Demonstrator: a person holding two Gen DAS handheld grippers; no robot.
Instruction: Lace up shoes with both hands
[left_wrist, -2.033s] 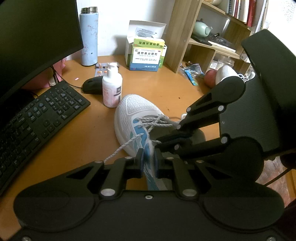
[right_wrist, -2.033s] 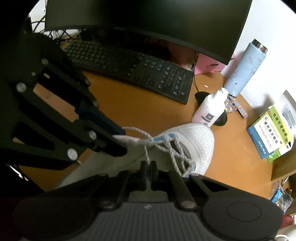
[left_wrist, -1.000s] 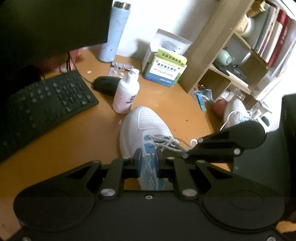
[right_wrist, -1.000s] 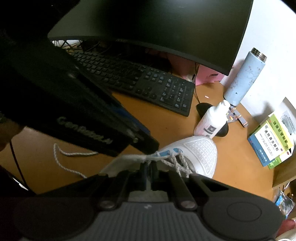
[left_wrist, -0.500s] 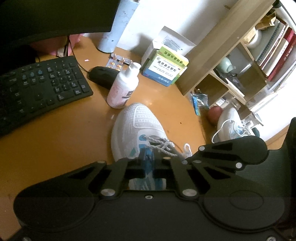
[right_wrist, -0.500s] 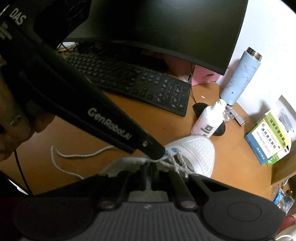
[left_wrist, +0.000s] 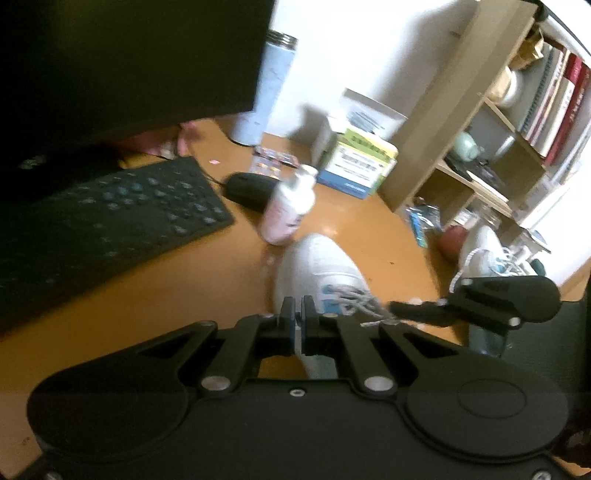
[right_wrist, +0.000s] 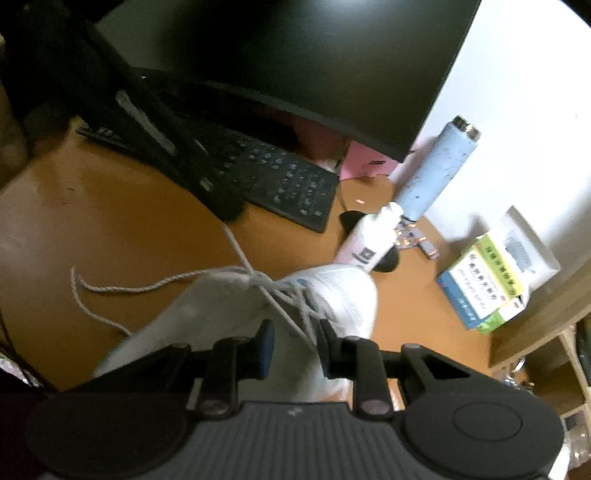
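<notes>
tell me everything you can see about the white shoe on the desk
The white shoe is a mesh-toed sneaker with light blue trim by the eyelets. It lies on the orange desk, toe toward the white bottle. Its grey-white lace is partly threaded, with one loose end trailing over the desk. A strand runs up to the left tool, which looks shut on it. The right tool is open above the laces.

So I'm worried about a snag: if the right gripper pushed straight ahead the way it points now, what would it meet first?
Probably the grey laces crossing the white mesh sneaker: they lie right between the open right gripper fingers. Depth is uncertain in the blurred view.
</notes>
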